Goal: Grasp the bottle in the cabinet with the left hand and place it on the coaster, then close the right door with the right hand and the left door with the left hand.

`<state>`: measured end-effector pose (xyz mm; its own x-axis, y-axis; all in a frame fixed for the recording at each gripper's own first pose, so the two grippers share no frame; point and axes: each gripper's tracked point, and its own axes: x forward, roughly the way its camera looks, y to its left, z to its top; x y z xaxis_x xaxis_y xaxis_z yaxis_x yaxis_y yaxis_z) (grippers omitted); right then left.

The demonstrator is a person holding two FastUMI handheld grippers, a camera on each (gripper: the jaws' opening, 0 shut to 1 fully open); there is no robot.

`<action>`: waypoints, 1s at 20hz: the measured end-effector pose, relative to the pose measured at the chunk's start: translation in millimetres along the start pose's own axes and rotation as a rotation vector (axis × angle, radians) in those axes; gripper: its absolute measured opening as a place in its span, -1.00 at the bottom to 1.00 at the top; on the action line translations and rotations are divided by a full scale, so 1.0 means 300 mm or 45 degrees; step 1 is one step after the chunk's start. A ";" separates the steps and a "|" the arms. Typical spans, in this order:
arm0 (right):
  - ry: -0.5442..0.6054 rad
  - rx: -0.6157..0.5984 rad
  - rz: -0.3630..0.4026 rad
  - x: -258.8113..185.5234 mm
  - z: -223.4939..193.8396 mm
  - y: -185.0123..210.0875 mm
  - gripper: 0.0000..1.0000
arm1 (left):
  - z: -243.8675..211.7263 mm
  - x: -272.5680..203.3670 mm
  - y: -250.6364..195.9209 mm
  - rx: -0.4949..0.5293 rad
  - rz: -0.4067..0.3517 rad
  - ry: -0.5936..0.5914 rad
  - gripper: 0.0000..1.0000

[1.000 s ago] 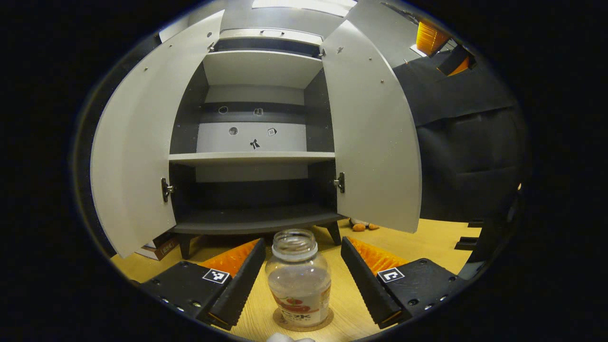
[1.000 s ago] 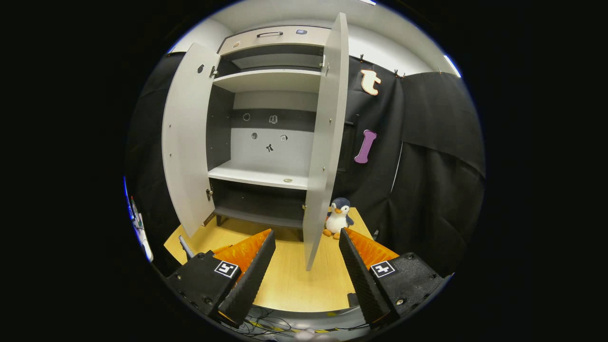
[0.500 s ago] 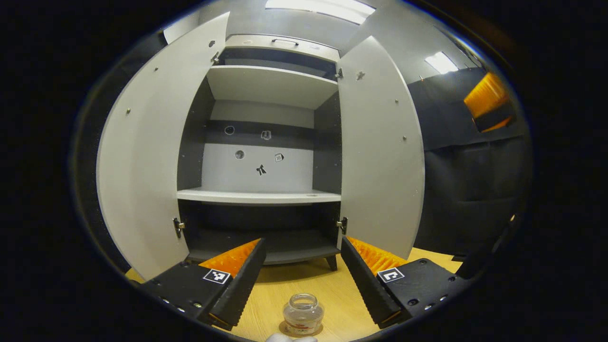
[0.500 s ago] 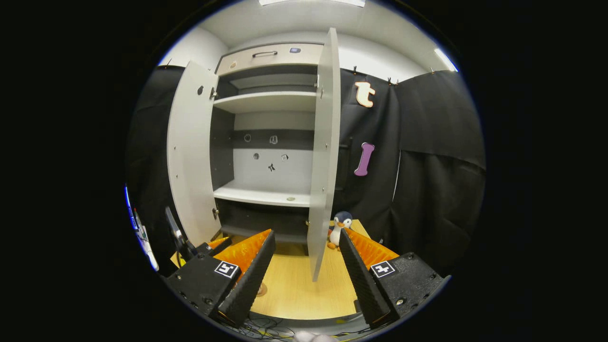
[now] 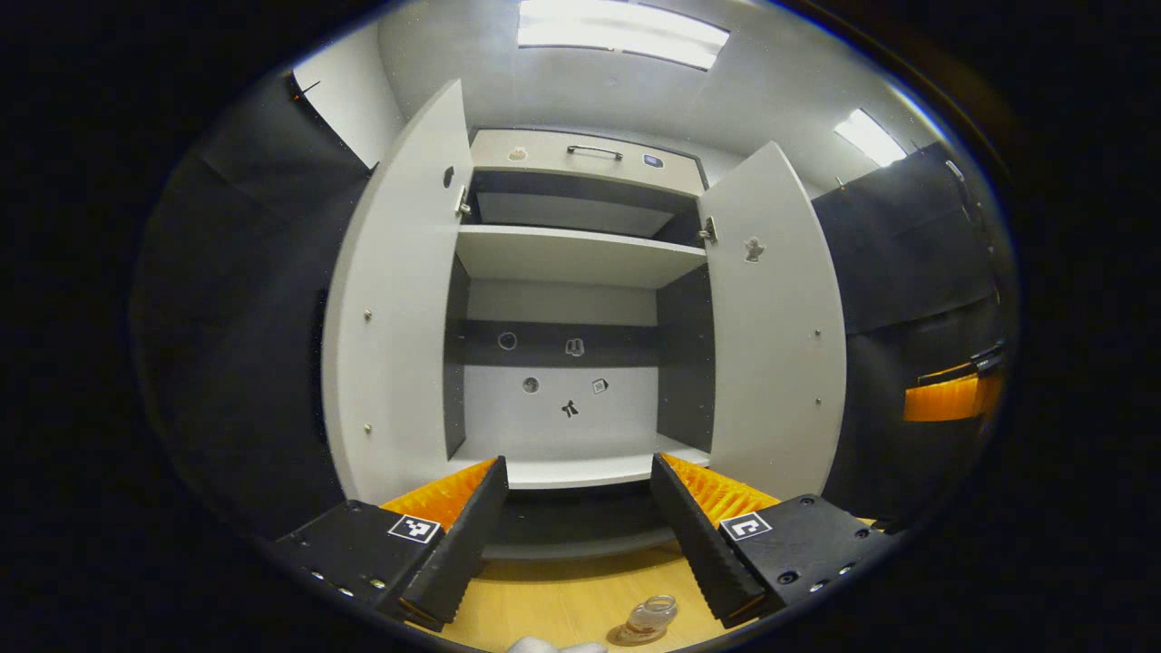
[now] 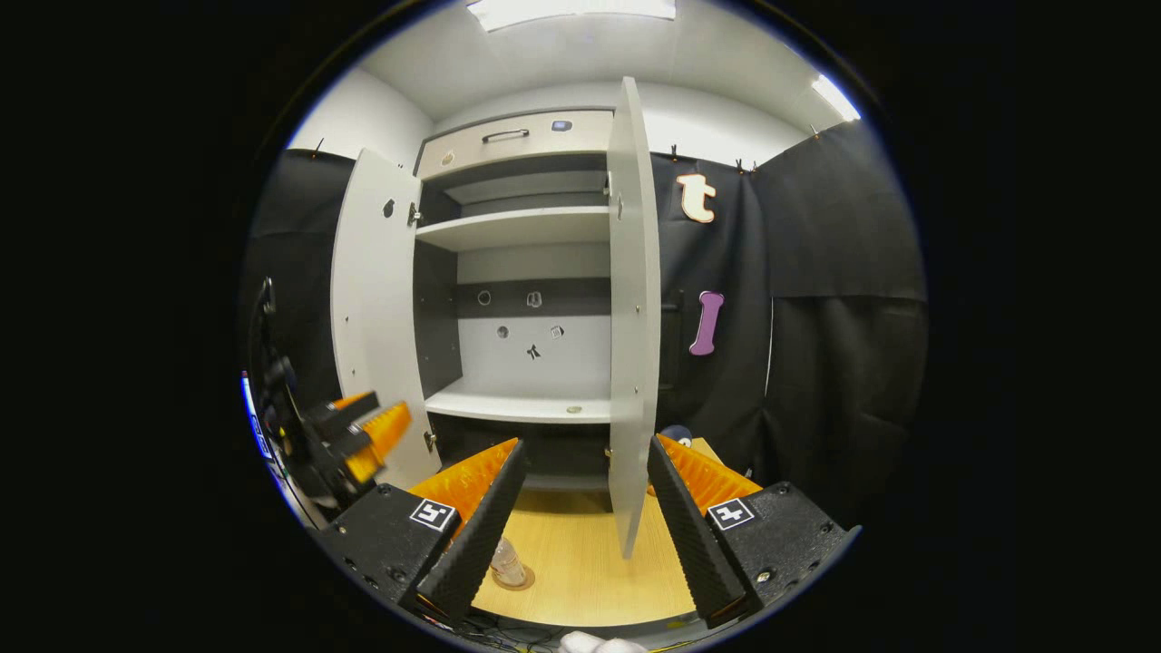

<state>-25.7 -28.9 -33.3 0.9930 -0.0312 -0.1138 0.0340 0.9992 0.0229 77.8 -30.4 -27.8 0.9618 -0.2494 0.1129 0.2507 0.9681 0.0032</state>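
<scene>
Left gripper view has the left gripper [image 5: 575,526] at the bottom, its two fingers spread wide with nothing between them. Just below and slightly right of the gap, close under the right finger, stands one bottle [image 5: 650,618] on one round coaster [image 5: 626,636] on the wooden table [image 5: 562,603]. The bottle is small, clear and uncapped, with a wide open mouth and a label low on its body. Beyond the fingers rises one cabinet [image 5: 580,317] with two doors, both swung open: the left door [image 5: 399,308] left of the fingers, the right door [image 5: 775,336] to their right. Two pale shelves show inside. Far right hangs an orange finger of the right gripper [image 5: 948,397].

Right gripper view has the right gripper [image 6: 580,531] likewise wide open and empty. The bottle [image 6: 506,562] sits on the coaster [image 6: 519,580] just right of its left finger, partly hidden by it. Straight ahead between the fingers the right door [image 6: 632,308] stands edge-on; the left door [image 6: 376,317] opens farther left. Well to the left, the left gripper [image 6: 367,435] is in the air, its orange fingers apart. A dark toy head [image 6: 675,436] peeks above the right finger.
</scene>
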 end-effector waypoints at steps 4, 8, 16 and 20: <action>-0.016 -0.005 -0.008 0.024 0.004 -0.031 0.67 | 0.038 -0.129 0.168 0.058 0.148 0.053 0.93; -0.012 -0.002 -0.037 0.067 -0.006 -0.094 0.67 | -0.023 -0.270 0.243 0.052 0.279 0.138 0.92; -0.083 -0.001 -0.143 0.225 0.117 -0.384 0.67 | -0.031 -0.310 0.203 0.045 0.338 0.166 0.93; -0.133 0.013 -0.158 0.342 0.213 -0.556 0.66 | -0.043 -0.275 0.117 0.023 0.335 0.198 0.93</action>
<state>77.7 -200.3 14.8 0.9874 -0.1576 -0.0128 0.1579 0.9871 0.0249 8.7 23.8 -49.6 0.9991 0.0107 -0.0413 -0.0103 0.9999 0.0115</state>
